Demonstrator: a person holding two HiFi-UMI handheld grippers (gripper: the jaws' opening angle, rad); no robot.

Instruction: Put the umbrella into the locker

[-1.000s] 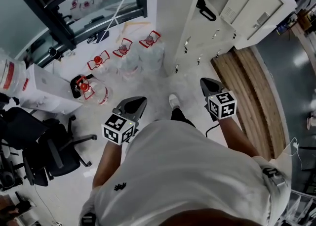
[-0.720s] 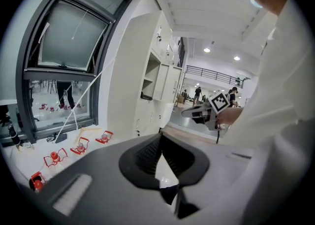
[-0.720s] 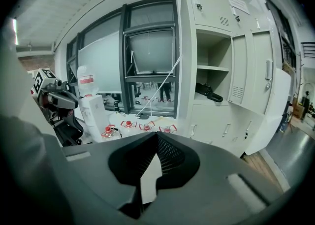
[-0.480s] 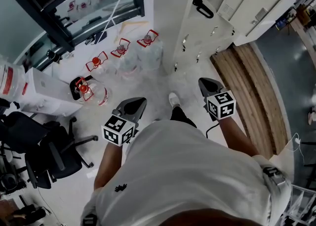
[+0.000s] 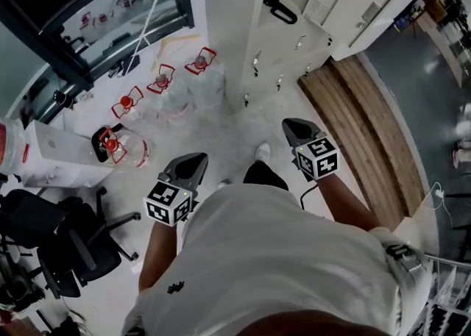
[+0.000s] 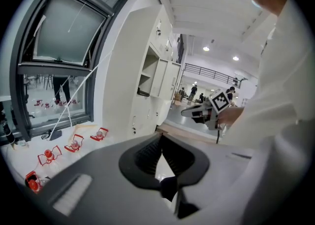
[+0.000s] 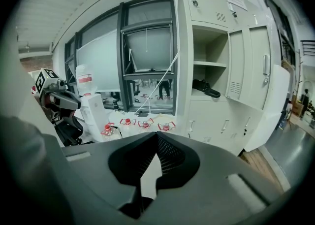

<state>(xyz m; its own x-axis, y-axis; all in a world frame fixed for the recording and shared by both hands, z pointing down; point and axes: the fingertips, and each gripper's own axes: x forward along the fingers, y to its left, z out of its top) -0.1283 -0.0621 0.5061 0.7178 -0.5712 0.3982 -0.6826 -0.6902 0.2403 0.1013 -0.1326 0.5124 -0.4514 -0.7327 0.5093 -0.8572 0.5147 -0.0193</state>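
Note:
The black umbrella [image 5: 278, 9] lies on a shelf inside the open compartment of the white locker [image 5: 309, 40]; the right gripper view also shows the umbrella [image 7: 206, 90] there, beside the swung-out door [image 7: 266, 96]. Both grippers hang over the floor, well short of the locker. My left gripper [image 5: 199, 159] is shut with nothing in it, its ribbed pads meeting at the tip [image 6: 160, 138]. My right gripper [image 5: 289, 126] is likewise shut and empty [image 7: 156, 137]. Each points toward the locker wall.
Several water bottles with red handles [image 5: 162, 79] stand on the floor below the window [image 5: 110, 11]. A bigger bottle [image 5: 121, 147] and a white box [image 5: 55, 158] sit at left, a black office chair [image 5: 70, 242] nearer. A wooden floor strip [image 5: 360, 121] runs at right.
The head view has drifted, so the scene sits a little further left and up. Both grippers keep the same pose, shut and empty.

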